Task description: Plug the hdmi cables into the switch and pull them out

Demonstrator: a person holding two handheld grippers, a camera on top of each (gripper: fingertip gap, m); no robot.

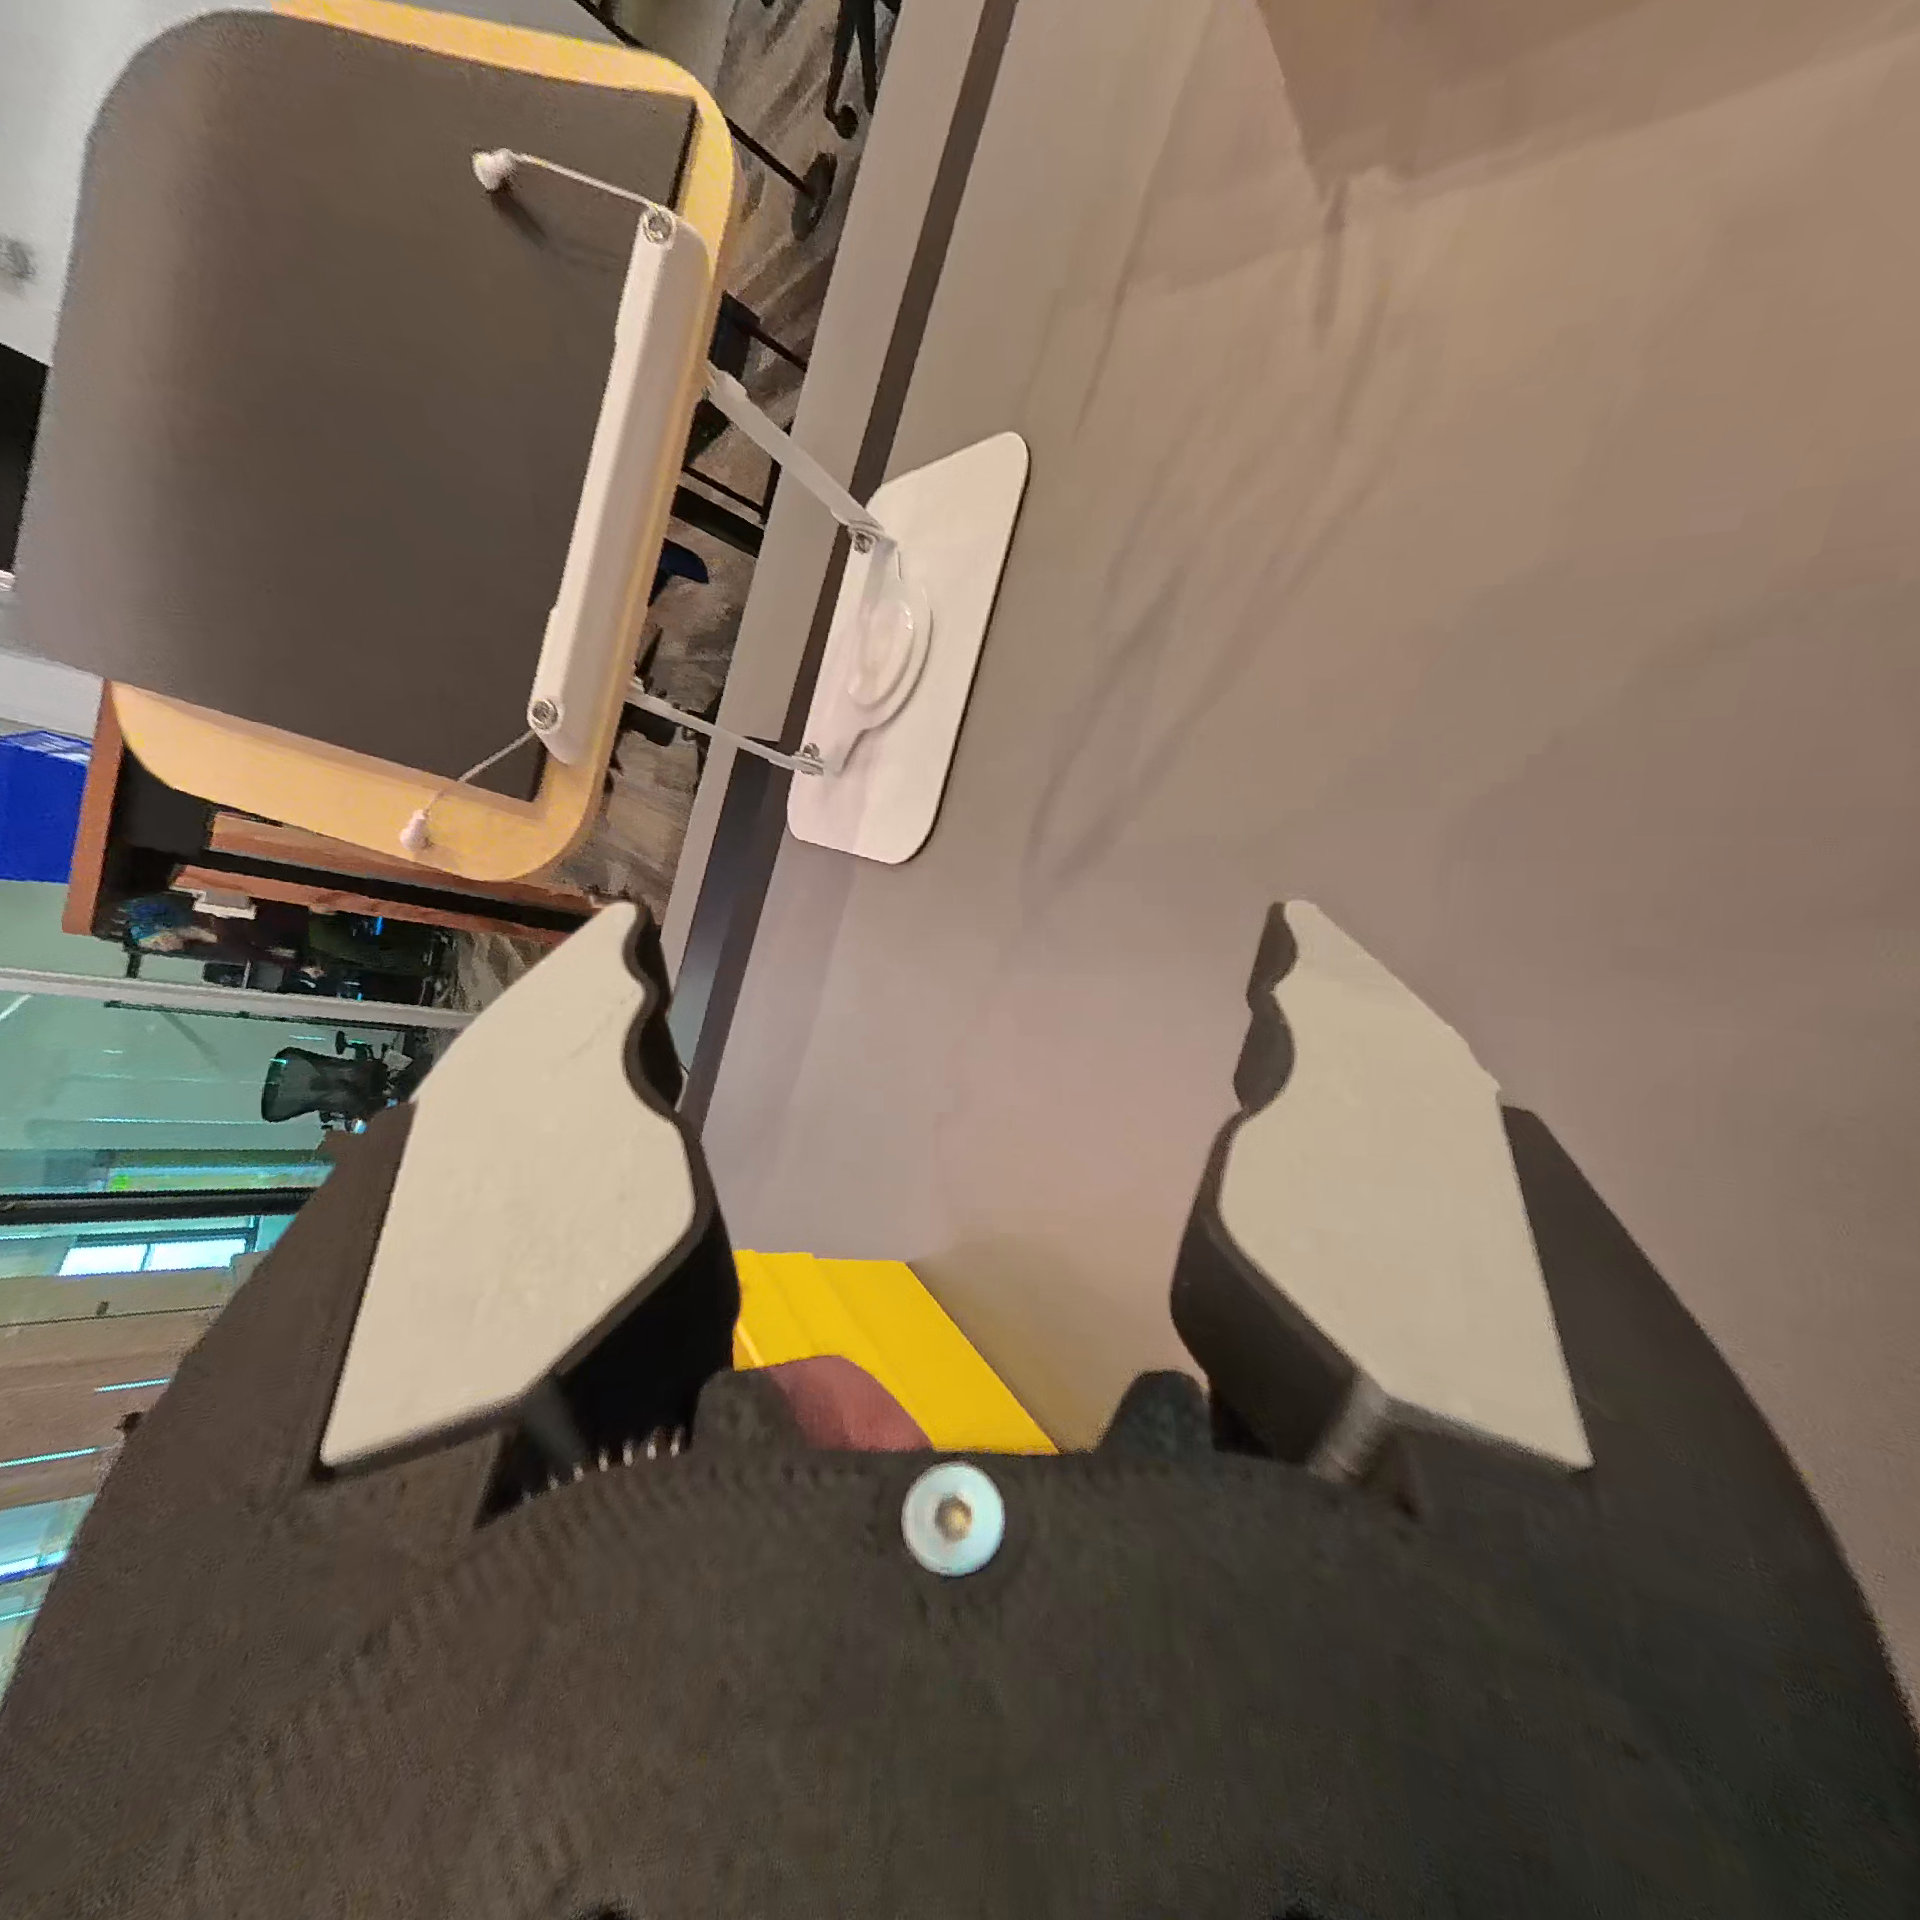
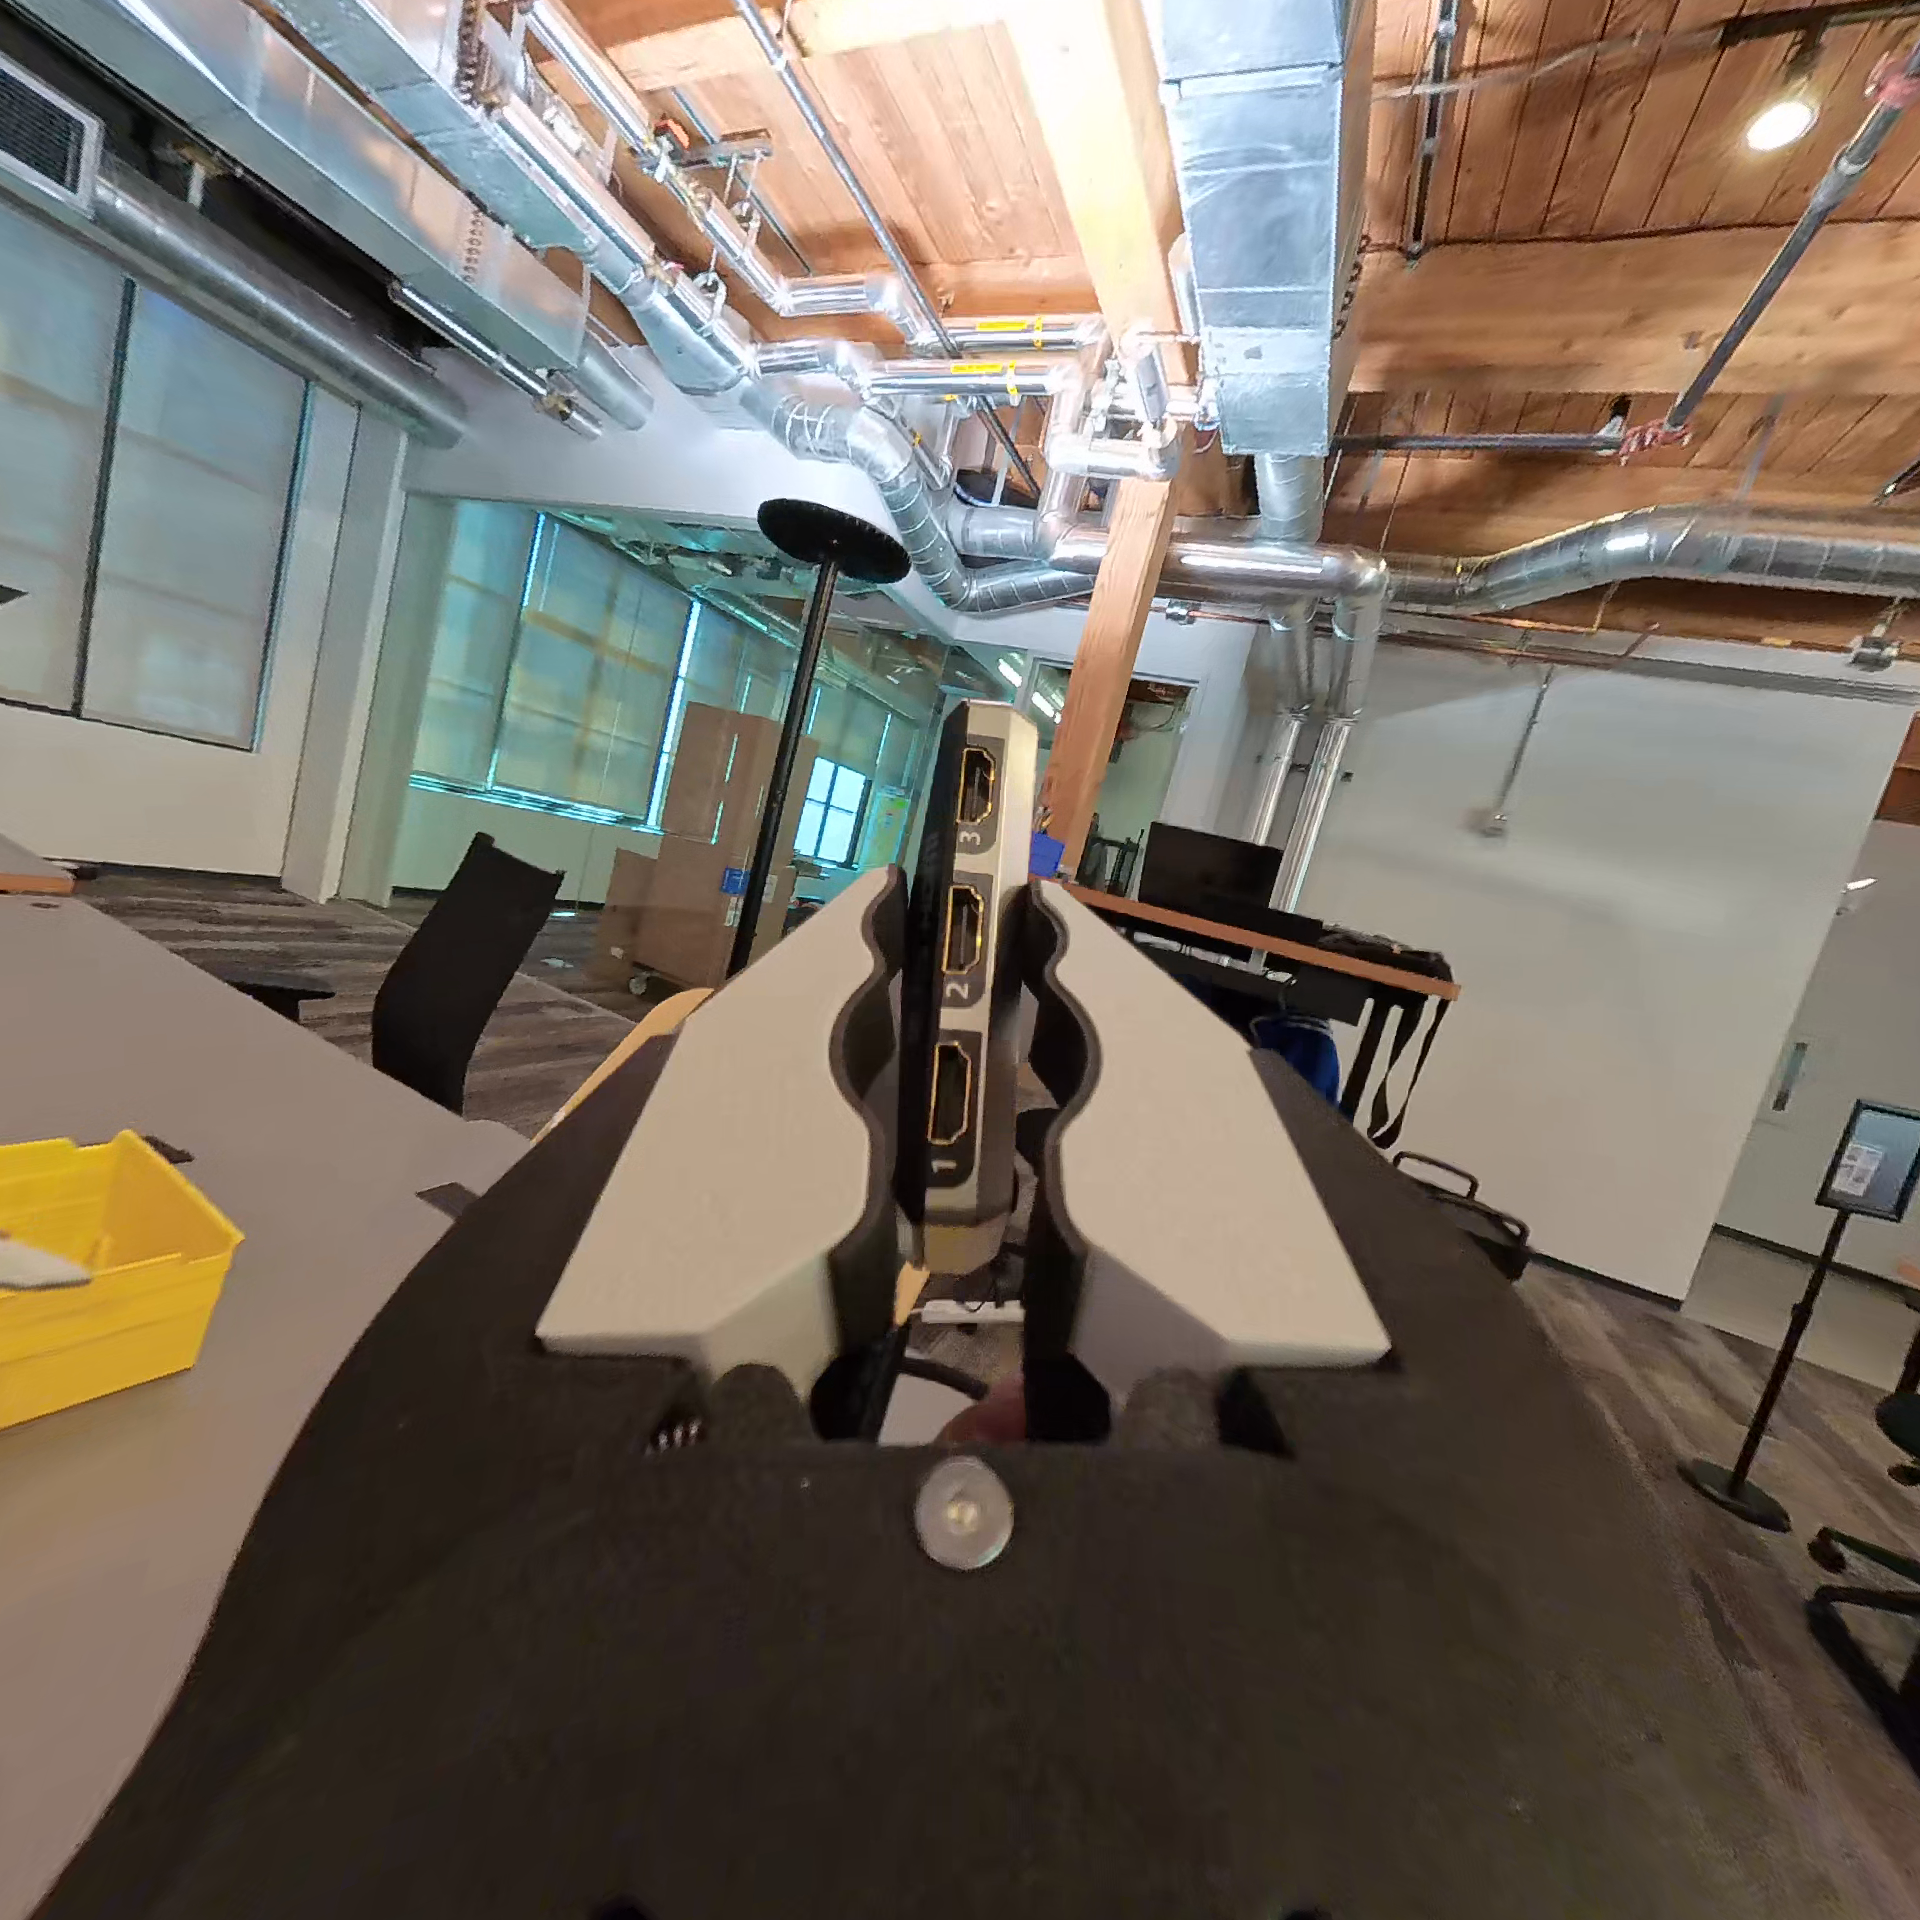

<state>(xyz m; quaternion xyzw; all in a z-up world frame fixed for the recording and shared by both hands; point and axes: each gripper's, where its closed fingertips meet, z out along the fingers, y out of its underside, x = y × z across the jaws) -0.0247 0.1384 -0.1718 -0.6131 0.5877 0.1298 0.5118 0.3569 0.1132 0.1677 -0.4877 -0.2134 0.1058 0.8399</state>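
- Open office: wood-plank ceiling (image 2: 1558,312) hung with silver ducts (image 2: 1262,208) and pipes, big windows (image 2: 187,520) on the left, white walls, a wooden post (image 2: 1117,665) in the middle distance, a black floor lamp (image 2: 800,727) in front of it.
- Grey tabletop (image 2: 156,1143) at lower left in the right wrist view; same kind of grey tabletop (image 1: 1351,727) filling the right of the rolled left wrist view, with patterned carpet beyond its edge.
- Dark panel with a rounded pale-wood rim (image 1: 343,416), standing past the tabletop edge on a white bracket whose flat white base plate (image 1: 935,665) sits on the tabletop.
- Black chair (image 2: 457,977) behind the tabletop; farther desk with a dark monitor (image 2: 1210,868) on the right.
- Yellow bin (image 2: 104,1268) on the tabletop at far left of the right wrist view; a yellow bin (image 1: 894,1340) also just behind the left gripper's fingers.
- Right gripper (image 2: 961,914) clenched on the switch (image 2: 977,935): held on edge, upright, pinched at its middle between the fingertips, raised clear of the tabletop.
- Three ports stacked one above another on the switch's facing side, all empty; top port above the fingertips.
- Left gripper (image 1: 956,935) released, jaws wide apart, nothing between them, over bare tabletop.
- HDMI cables not identifiable in either view.
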